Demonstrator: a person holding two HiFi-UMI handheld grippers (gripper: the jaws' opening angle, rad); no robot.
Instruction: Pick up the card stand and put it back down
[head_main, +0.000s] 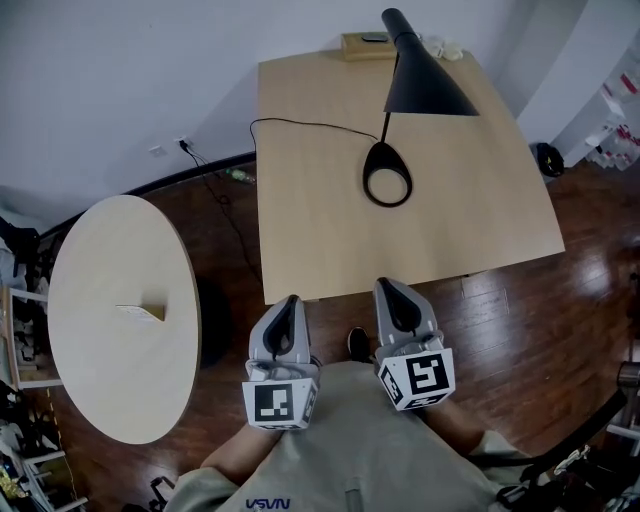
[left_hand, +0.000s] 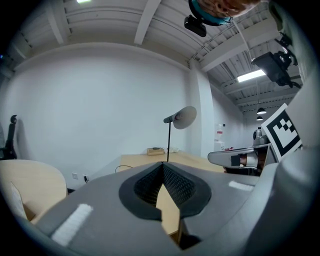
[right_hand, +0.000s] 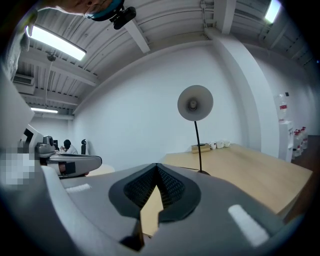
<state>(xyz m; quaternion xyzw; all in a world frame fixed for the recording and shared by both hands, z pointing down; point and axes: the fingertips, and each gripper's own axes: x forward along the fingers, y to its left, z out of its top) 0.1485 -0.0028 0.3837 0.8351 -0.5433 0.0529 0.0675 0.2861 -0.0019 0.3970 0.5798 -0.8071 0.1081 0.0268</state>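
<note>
The card stand (head_main: 142, 312) is a small wooden block with a white card, standing near the middle of the round table (head_main: 100, 390) at the left. Both grippers hang close to the person's body, over the floor just short of the rectangular table's near edge. The left gripper (head_main: 291, 299) is shut with nothing in it; in its own view its ribbed pads (left_hand: 163, 165) meet at the tip. Beside it, the right gripper (head_main: 384, 284) is also shut and empty, its jaws (right_hand: 156, 166) touching. The card stand lies well left of both grippers.
A rectangular wooden table (head_main: 480, 210) stands ahead with a black lamp (head_main: 420, 80), its ring base (head_main: 388, 186) and a cable (head_main: 300, 124). A small wooden box (head_main: 365, 44) and cups sit at the far edge. Dark wood floor lies around. Shelving stands at the far right.
</note>
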